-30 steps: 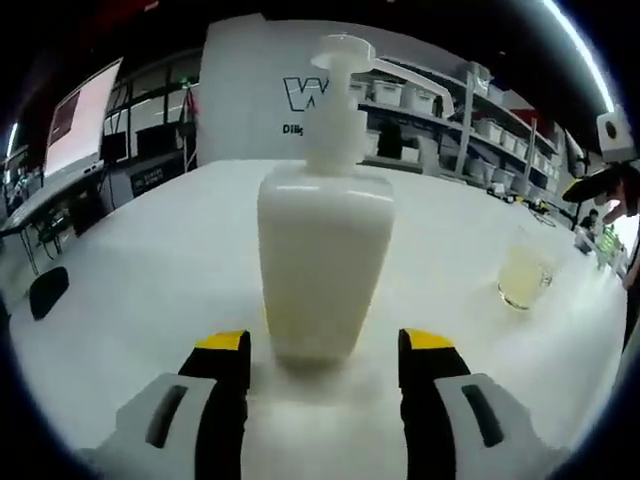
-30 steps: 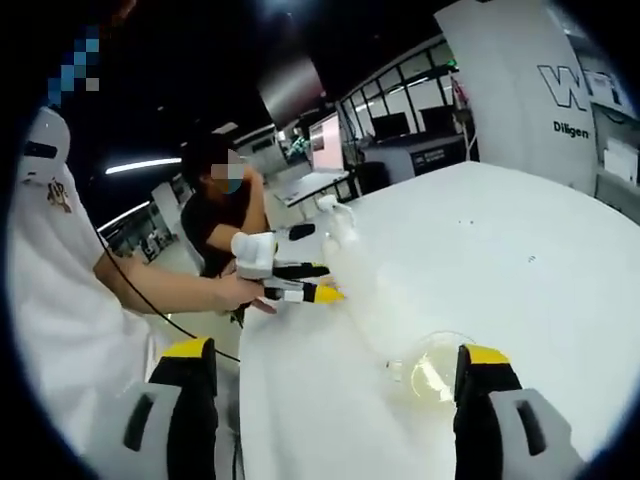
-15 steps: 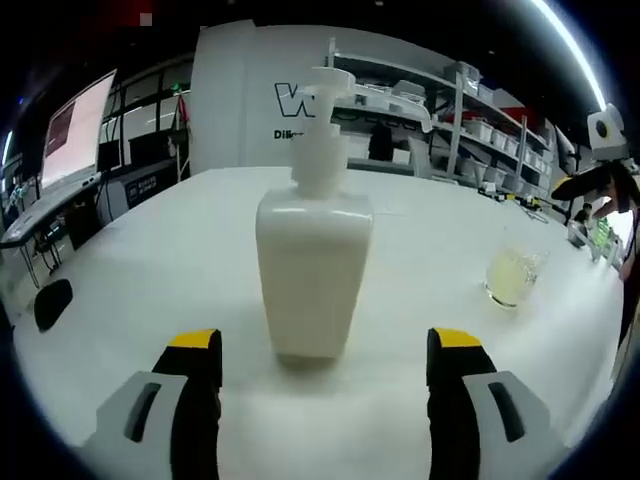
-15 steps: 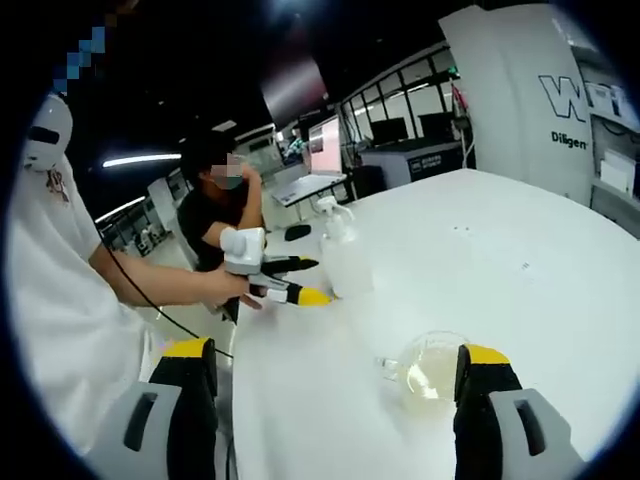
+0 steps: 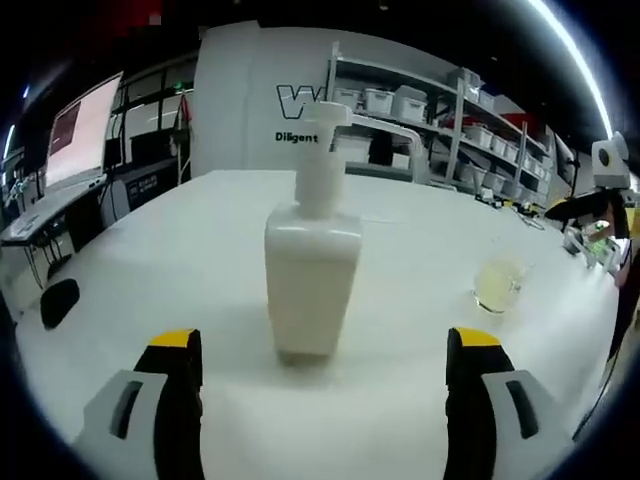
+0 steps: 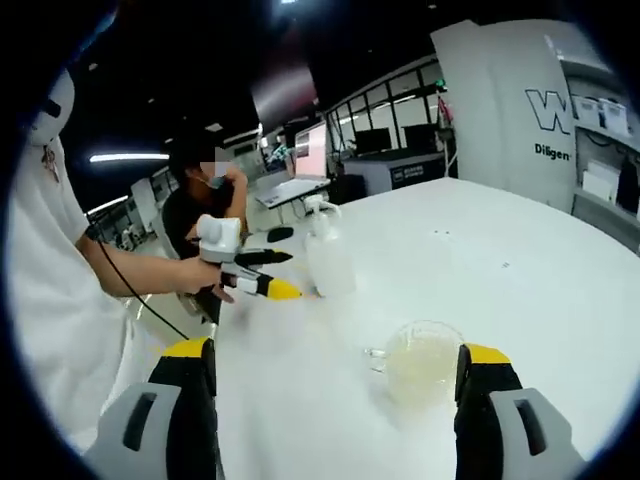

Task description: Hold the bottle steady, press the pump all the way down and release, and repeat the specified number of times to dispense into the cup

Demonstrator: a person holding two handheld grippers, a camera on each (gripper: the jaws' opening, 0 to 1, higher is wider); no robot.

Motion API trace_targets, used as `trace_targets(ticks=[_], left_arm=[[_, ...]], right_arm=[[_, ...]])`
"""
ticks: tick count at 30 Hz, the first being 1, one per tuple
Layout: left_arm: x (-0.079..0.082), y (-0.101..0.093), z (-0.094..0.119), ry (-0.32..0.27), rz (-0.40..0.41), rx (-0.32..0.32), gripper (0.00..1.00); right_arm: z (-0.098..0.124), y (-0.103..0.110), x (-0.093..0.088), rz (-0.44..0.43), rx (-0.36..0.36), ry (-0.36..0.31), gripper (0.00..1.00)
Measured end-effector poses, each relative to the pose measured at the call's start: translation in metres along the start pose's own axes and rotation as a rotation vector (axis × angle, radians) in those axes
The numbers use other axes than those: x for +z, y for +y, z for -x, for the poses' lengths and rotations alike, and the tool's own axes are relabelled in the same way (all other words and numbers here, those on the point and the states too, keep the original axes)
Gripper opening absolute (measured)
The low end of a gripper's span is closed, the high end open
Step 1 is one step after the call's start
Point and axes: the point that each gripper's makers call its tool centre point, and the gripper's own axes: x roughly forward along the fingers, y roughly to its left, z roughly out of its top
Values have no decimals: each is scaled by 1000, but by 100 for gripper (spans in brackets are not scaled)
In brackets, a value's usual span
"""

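The bottle (image 5: 312,262) stands upright on the white table (image 5: 180,250), spout aimed toward the cup (image 5: 497,285) of pale liquid. The left gripper (image 5: 325,395) sits wide open, clear of it. The right gripper (image 6: 335,415) gapes open around the cup.

White table (image 5: 150,260), shelving with bins (image 5: 440,120), black mouse (image 5: 60,300), seated person (image 6: 205,195).

Count on the white table (image 5: 150,260): one white pump bottle (image 5: 308,280) and one clear cup (image 5: 497,286) of pale yellowish liquid. One dark oval object (image 5: 60,302) lies near the table's edge. Two grippers noted: the left gripper (image 5: 323,350) and the right gripper (image 6: 338,365), each with two yellow-tipped jaws; two persons recorded, one holding the grippers and one seated person (image 6: 205,195) beyond.
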Motion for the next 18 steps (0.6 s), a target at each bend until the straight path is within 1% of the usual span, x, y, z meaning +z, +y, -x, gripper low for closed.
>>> trace_targets(ticks=[1, 2, 3, 4, 5, 6, 7, 9, 11, 12, 13, 14, 16, 17, 18], left_arm=[[2, -1, 1, -3, -14, -3, 99], [5, -3, 3, -8, 5, -6, 99], [7, -3, 4, -15, 6, -7, 99], [9, -3, 6, -10, -21, 3, 99], [11, -5, 6, -18, -14, -4, 99], [12, -6, 6, -23, -4, -9, 99], [13, -7, 6, -24, 10, -13, 99], [12, -8, 7, -8, -8, -11, 99], [14, -13, 10, -2, -7, -16, 99], [14, -11, 11, 4, -24, -2, 99], [15, -13, 12, 0, -20, -6, 99], [18, -13, 12, -18, -6, -12, 99], [15, -14, 13, 5, -2, -10, 99], [16, -12, 15, -4, -28, 3, 99], [16, -12, 15, 2, -15, -3, 99]], right_arm=[[1, 1, 0, -6, -1, -17, 100], [1, 2, 0, -38, -2, -30, 100], [2, 3, -6, -79, -9, -7, 100], [1, -2, -2, 11, -39, -40, 100], [0, 5, -9, -48, -10, -10, 100], [0, 6, -12, -100, -5, 0, 100], [0, 4, -11, -111, -21, -11, 100], [0, 2, -13, -41, -38, -22, 100], [0, 2, -19, -68, -47, -27, 100], [0, -6, -25, -101, -90, -19, 100], [0, -3, -25, -81, -72, -31, 100], [0, -3, -28, -134, -71, -19, 100], [2, -6, -31, -116, -91, -18, 100], [3, -10, -37, -138, -109, -6, 100], [3, -8, -37, -121, -99, -11, 100]])
